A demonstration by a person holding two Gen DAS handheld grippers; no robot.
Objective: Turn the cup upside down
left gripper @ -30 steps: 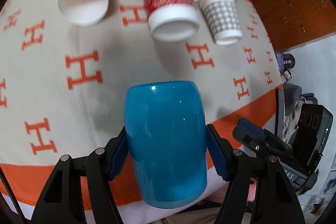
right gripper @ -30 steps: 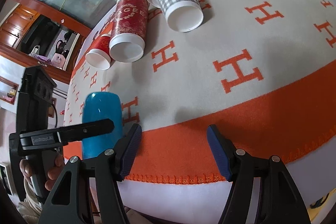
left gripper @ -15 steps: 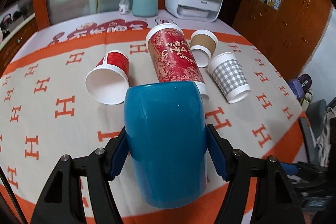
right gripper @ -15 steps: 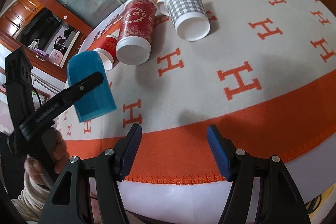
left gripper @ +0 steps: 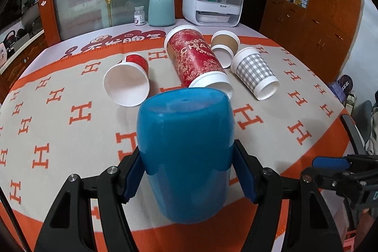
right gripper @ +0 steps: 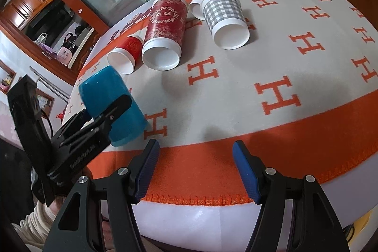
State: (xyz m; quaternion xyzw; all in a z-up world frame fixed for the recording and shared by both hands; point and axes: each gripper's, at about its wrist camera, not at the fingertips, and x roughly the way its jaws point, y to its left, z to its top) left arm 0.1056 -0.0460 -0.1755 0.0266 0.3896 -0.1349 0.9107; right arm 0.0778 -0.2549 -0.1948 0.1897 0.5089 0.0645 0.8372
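My left tongs [left gripper: 186, 163] are clamped on the blue plastic cup [left gripper: 185, 141], one blue pad on each side of its wall, in the lower centre of the left wrist view. The cup's closed base points up and away from me, its mouth down toward the camera, and I cannot see inside it. From the right wrist view the same cup [right gripper: 111, 100] sits at the left of the frame, tilted, held above the near orange border of the H-patterned blanket [right gripper: 283, 58] that covers the desk [right gripper: 189, 216].

My right tongs [right gripper: 196, 171] stand wide apart with nothing between the pads, at the lower centre of that view over the desk's near edge.

Four paper cups lie on their sides in the upper middle of the left wrist frame. The small red one [left gripper: 128, 84] and the grey checked one [left gripper: 256, 73] show white insides with nothing in them. The tall red patterned cup [left gripper: 198, 63] lies between them, mouth toward me. The brown sleeved cup [left gripper: 224, 46] lies behind, its inside hidden.

At the desk's far edge stand a teal canister [left gripper: 161, 11] and a small white bottle [left gripper: 139, 15]; contents cannot be told.
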